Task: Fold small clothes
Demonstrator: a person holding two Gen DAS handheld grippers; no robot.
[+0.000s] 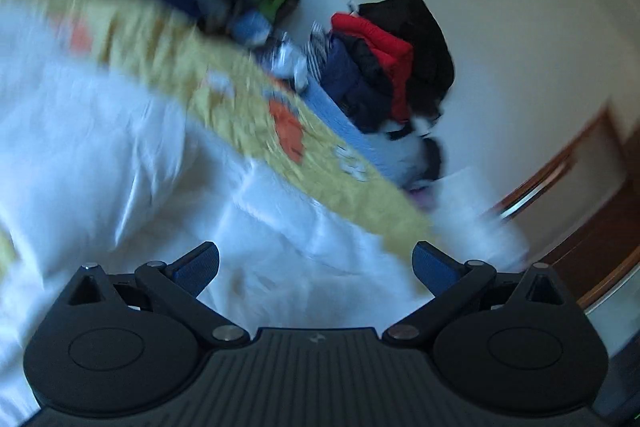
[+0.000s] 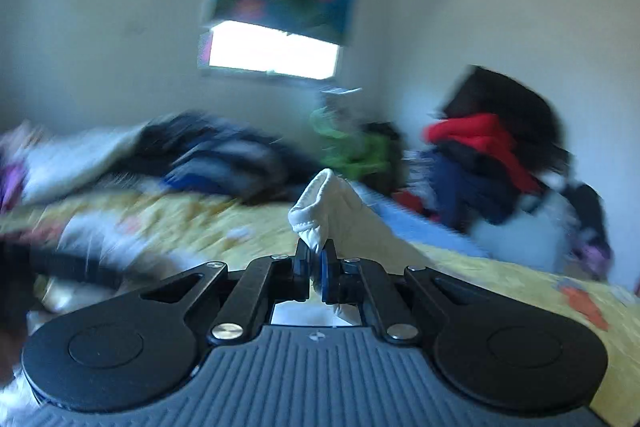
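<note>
A white garment (image 2: pixel 336 211) sticks up from my right gripper (image 2: pixel 316 259), which is shut on a fold of its hem; the cloth trails off to the right over the yellow bedspread (image 2: pixel 500 279). In the left wrist view white fabric (image 1: pixel 120 147) lies spread below my left gripper (image 1: pixel 316 267). That gripper stands open, its blue pads (image 1: pixel 200 267) wide apart with nothing between them. Both views are blurred by motion.
A heap of dark, red and navy clothes (image 1: pixel 392 67) stands against the white wall at the bed's far side. More dark and blue clothes (image 2: pixel 224 159) lie piled on the bed. A window with a colourful blind (image 2: pixel 276 7) is behind. A wooden bed frame (image 1: pixel 580 187) runs at right.
</note>
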